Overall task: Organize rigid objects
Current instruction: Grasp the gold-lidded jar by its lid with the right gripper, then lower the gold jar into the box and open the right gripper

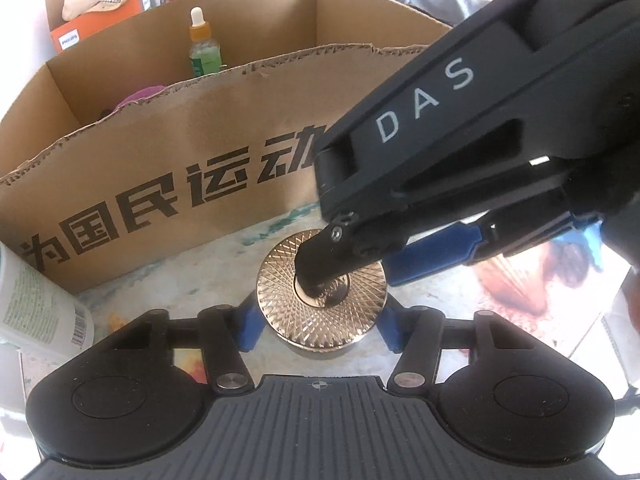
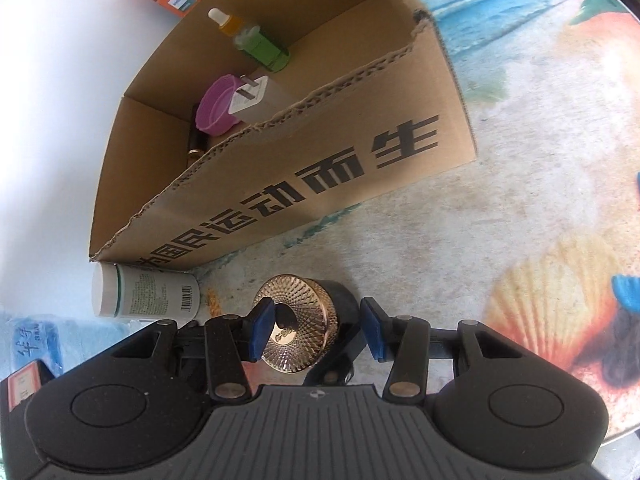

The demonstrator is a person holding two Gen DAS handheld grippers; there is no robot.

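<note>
Left wrist view: left gripper closed around gold-lidded jar standing before cardboard box; right gripper pressed on lid.

Right wrist view: right gripper half-open astride jar, not clamping. Risked tipping jar through opposing pushes.

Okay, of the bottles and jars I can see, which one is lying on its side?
The white plastic bottle with the barcode label, lying on the table by the cardboard box's corner. The green dropper bottle stands inside the box; the gold-lidded jar sits upright.
</note>
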